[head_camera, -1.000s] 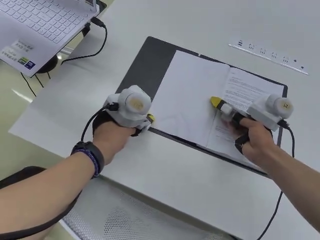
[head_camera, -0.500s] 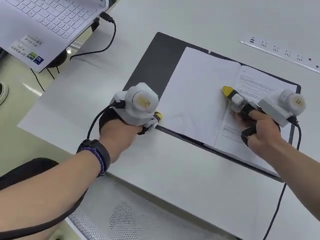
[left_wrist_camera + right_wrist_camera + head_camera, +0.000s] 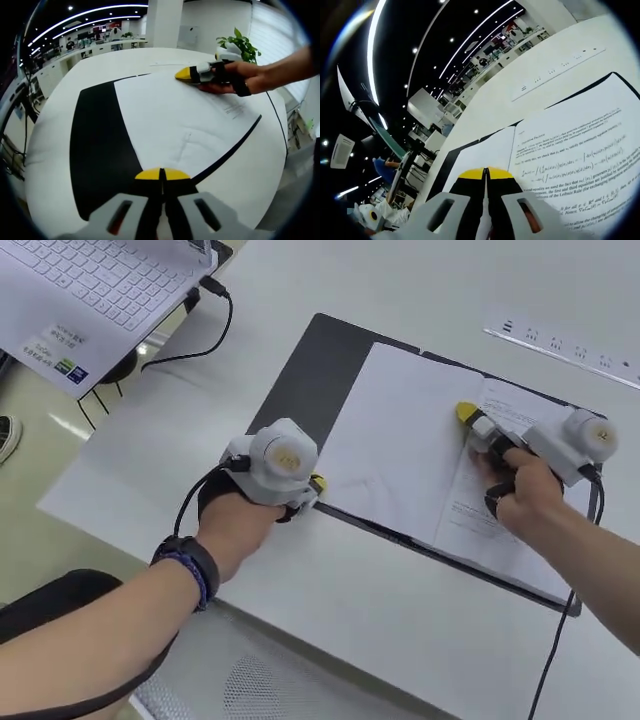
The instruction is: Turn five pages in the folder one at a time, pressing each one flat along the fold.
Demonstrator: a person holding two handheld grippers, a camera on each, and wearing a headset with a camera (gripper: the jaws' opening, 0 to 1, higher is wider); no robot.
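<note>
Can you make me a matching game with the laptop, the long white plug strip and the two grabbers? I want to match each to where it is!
Things:
1 laptop
2 power strip
3 left gripper
4 right gripper

Places:
A tips at the fold of the folder
B beyond the folder, far right
C far left, away from the folder
D tips at the folder's near edge

Pairs: 1-C, 2-B, 3-D, 4-A
</note>
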